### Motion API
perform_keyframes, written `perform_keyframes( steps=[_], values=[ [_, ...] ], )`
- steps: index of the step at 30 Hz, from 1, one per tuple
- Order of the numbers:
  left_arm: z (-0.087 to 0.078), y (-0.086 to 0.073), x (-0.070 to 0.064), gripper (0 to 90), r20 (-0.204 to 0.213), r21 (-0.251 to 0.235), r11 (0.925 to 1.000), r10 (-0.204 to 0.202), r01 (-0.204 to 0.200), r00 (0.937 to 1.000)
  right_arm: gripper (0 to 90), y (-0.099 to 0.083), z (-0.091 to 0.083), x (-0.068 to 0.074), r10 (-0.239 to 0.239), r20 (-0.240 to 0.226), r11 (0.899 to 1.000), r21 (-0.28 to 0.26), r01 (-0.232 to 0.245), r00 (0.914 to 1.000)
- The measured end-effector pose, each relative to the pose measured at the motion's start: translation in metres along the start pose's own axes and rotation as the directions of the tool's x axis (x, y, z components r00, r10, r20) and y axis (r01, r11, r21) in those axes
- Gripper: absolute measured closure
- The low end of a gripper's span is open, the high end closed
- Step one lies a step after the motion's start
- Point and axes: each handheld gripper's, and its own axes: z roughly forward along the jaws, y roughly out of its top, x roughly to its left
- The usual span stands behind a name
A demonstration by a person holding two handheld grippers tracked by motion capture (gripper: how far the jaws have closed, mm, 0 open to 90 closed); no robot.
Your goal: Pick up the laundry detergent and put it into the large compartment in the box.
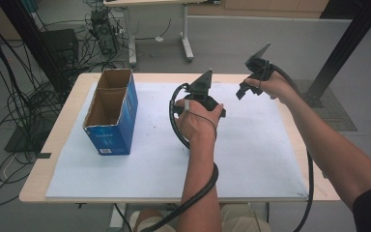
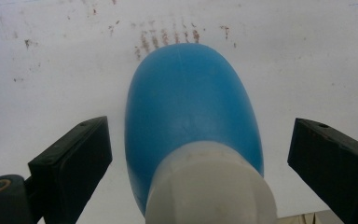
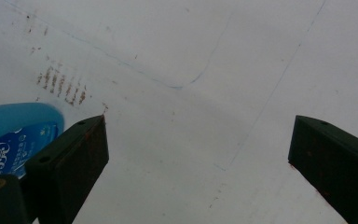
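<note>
Hands hold both tools above the white mat on the counter in the high view, the left tool near the middle and the right tool raised further back; a blue carton stands at the left. In the left gripper view, the left tool is spread wide around a blue bottle lying on the mat, its white cap nearest, neither jaw touching it. In the right gripper view, the right tool is wide apart over bare mat, the bottle beside its left jaw.

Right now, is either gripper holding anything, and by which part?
Nothing is held. The left gripper stands open around the bottle, jaws clear of it; the right gripper is open over the mat.
</note>
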Motion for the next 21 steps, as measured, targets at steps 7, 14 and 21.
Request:
perform_keyframes(
  steps=[7,14,21],
  values=[
    [0.0044,0.0005,-0.0018,6.6,-0.01,0.007,1.0,-0.002,0.002,0.9999,4.7,-0.0004,0.0011,-0.0013,0.0,-0.002,1.0,0.001,0.0,1.0],
    [0.0065,0.001,-0.0027,6.6,-0.014,0.013,0.9999,0.0,0.0,0.9999,4.7,-0.0002,0.0023,-0.0014,0.0,-0.003,1.0,0.002,0.0,1.0],
    [0.0079,0.0005,-0.0019,6.7,-0.014,0.012,0.9999,-0.004,0.004,0.9999,4.8,0.0,0.0032,-0.0007,0.0,-0.002,1.0,0.003,0.0,1.0]
  ],
)
